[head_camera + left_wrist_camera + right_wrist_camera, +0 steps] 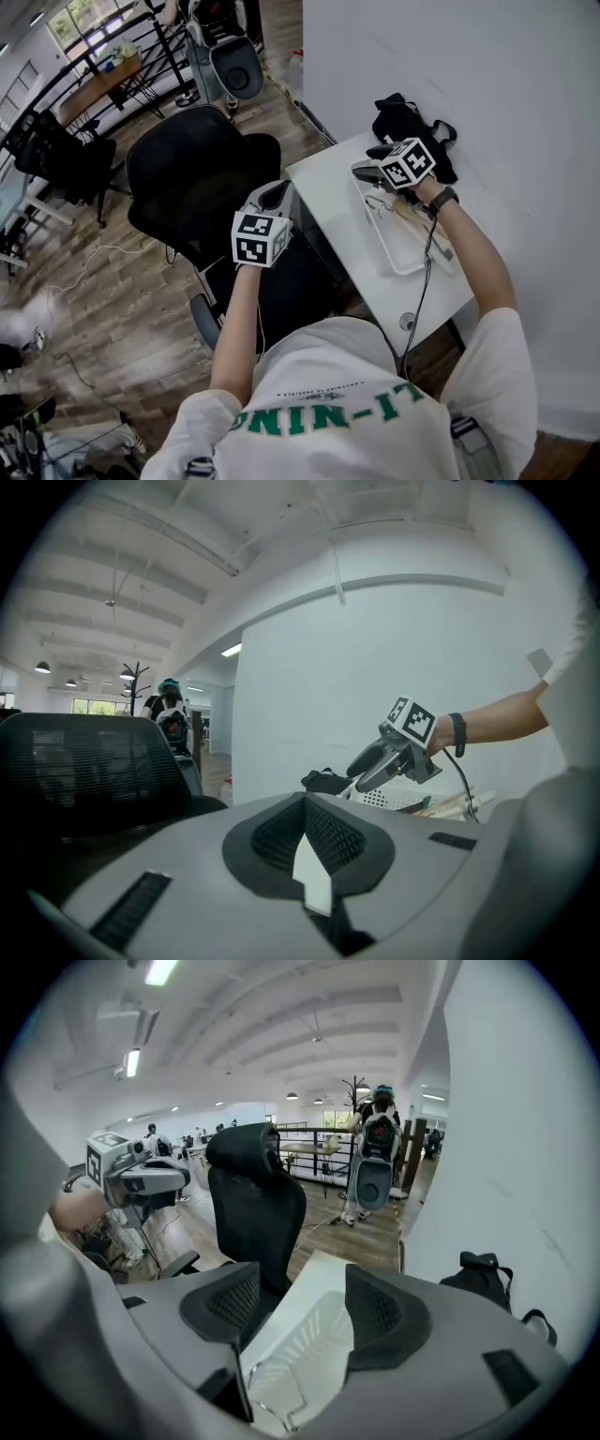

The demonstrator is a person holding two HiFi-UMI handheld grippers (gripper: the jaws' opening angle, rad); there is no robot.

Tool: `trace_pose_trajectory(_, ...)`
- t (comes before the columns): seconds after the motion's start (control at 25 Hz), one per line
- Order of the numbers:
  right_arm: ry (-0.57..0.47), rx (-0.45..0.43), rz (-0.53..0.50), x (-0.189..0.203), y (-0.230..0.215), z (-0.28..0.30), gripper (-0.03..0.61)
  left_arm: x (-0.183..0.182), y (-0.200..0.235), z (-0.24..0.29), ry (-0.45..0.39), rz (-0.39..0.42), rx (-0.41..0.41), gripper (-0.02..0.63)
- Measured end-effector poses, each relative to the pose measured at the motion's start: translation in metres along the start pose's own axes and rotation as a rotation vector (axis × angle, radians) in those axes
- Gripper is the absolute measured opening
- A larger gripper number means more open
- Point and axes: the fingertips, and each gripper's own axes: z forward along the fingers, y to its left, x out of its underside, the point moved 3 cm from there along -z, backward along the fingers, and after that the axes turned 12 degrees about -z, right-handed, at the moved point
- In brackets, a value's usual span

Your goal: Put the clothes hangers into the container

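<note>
The left gripper (275, 194) is hovering with its jaws pressed together and empty over the black chair (187, 178) off the table's (328, 192) left edge, while the right gripper (367, 169) is hanging with jaws apart and empty above the white basket (377, 239) holding the hangers (408, 216) along the table's wall edge.

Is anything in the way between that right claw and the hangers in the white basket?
Nothing visible. The right gripper hovers open above the container, with a hanger's wire hook showing below its jaws. The black bag lies off to the side.
</note>
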Motion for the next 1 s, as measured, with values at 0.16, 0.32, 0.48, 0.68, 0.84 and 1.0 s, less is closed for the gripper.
trace_pose_trajectory(0.16,-0.057,-0.018,-0.088,-0.051,0.03,0.024,0.29,-0.012,0.033,-0.032,-0.036,-0.034,-0.086,0.009)
trace_pose_trajectory(0.32,-0.126,-0.063,-0.125,-0.093,0.057,0.045,0.27,-0.019,0.062,-0.061,-0.072,-0.062,-0.176,0.009)
trace_pose_trajectory(0.48,-0.21,-0.093,-0.131,-0.135,0.084,0.062,0.248,-0.026,0.091,-0.095,-0.11,-0.083,-0.264,0.009)
trace_pose_trajectory(0.68,-0.322,-0.087,-0.09,-0.174,0.113,0.082,0.201,-0.024,0.124,-0.137,-0.147,-0.11,-0.365,0.009)
trace_pose_trajectory(0.84,-0.4,-0.061,-0.089,-0.197,0.137,0.091,0.196,-0.019,0.146,-0.165,-0.169,-0.119,-0.429,0.009)
trace_pose_trajectory(1.0,-0.461,0.009,-0.102,-0.219,0.152,0.09,0.184,-0.021,0.16,-0.186,-0.187,-0.118,-0.481,0.009)
